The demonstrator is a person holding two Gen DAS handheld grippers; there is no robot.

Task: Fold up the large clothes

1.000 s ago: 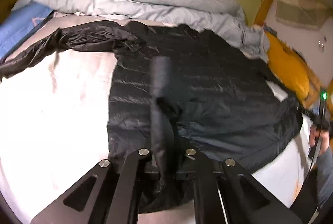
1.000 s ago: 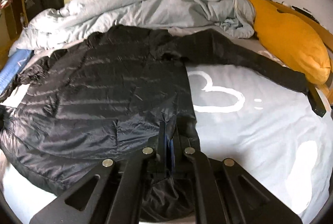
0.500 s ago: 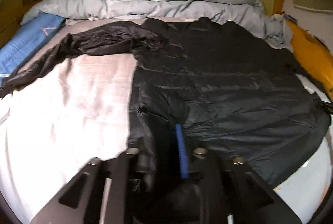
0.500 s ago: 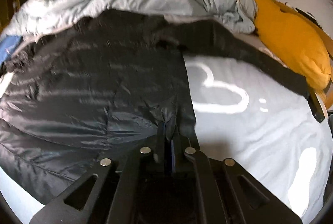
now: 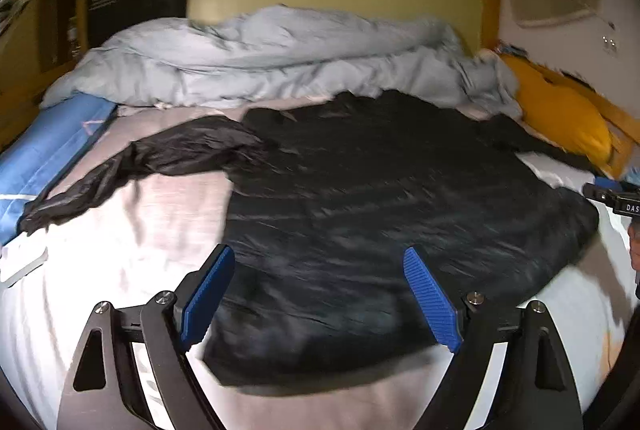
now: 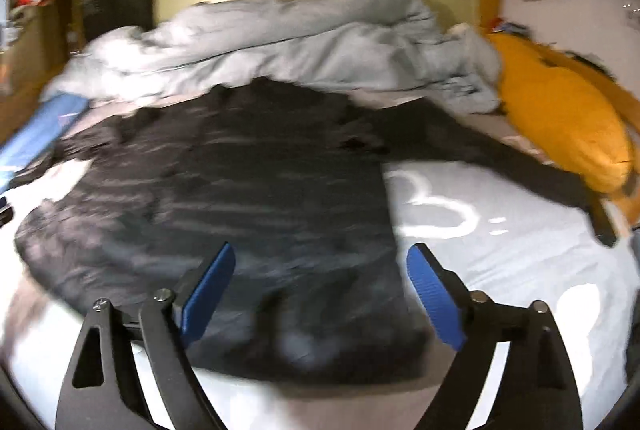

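Note:
A large black puffer jacket [image 5: 380, 198] lies spread flat on the white bed sheet [image 5: 132, 242], one sleeve [image 5: 132, 166] stretched out to the left. In the right wrist view the jacket [image 6: 240, 198] fills the middle and its other sleeve [image 6: 480, 154] runs right toward the pillow. My left gripper [image 5: 316, 266] is open and empty above the jacket's near left hem. My right gripper [image 6: 320, 266] is open and empty above the near right hem. The right gripper also shows at the far right edge of the left wrist view [image 5: 612, 194].
A crumpled grey duvet [image 5: 280, 62] lies along the headboard. An orange pillow [image 5: 560, 118] sits at the right, a blue mat [image 5: 48, 158] at the left. The sheet has a white heart print [image 6: 436, 206]. Wooden bed frame and shelves surround the bed.
Both grippers were shut on the jacket's bottom hem; they have let it go, opened wide and drawn back and up. The hem now lies on the sheet.

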